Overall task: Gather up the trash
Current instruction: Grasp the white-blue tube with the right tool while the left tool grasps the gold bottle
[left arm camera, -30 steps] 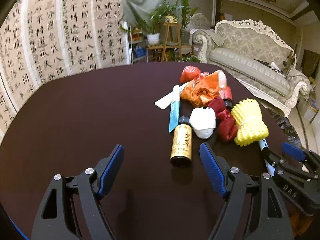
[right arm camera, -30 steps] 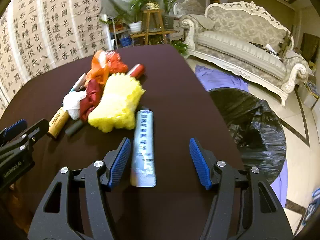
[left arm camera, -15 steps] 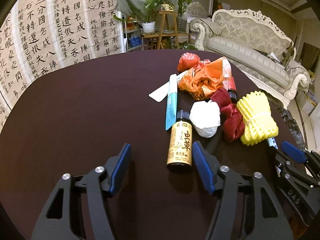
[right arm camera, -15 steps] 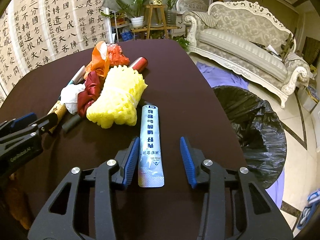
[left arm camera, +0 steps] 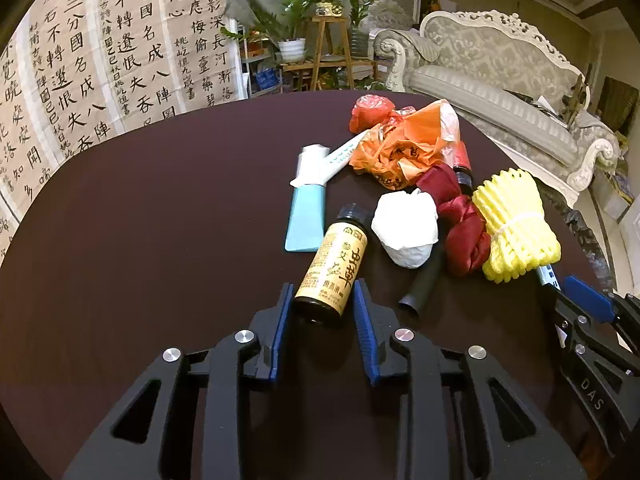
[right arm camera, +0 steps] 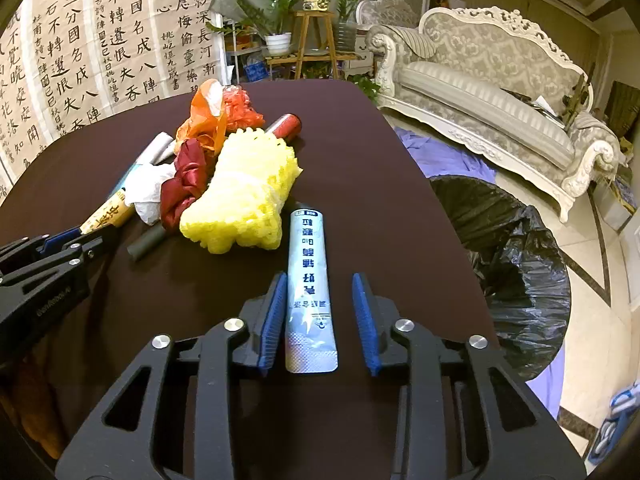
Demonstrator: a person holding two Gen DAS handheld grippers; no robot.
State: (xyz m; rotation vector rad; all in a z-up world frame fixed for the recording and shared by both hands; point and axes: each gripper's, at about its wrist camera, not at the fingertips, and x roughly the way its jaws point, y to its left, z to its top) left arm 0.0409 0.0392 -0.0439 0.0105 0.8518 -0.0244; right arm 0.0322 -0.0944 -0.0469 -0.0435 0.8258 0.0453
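The left hand-held gripper (left arm camera: 320, 300) has just been closing, pads touching the small brown gold-labelled glass bottle (left arm camera: 334, 266) lying on the dark surface (left arm camera: 160, 240). The right hand-held gripper (right arm camera: 320, 300) has been closing too, its left pad at the pale blue toothpaste tube (right arm camera: 310, 292), its right pad apart. Squeeze squarely, then lift toward the black-lined bin (right arm camera: 516, 264).

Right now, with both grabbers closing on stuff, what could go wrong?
1. The left hand-held gripper, just closing, holds only the round bottle's bottom end, so it might tip or slip out.
2. The right hand-held gripper, also just closing, has the flat tube between its pads with a gap on one side; it may pinch badly or miss.
3. The bin bag sits off the table edge, so a loose item could drop.
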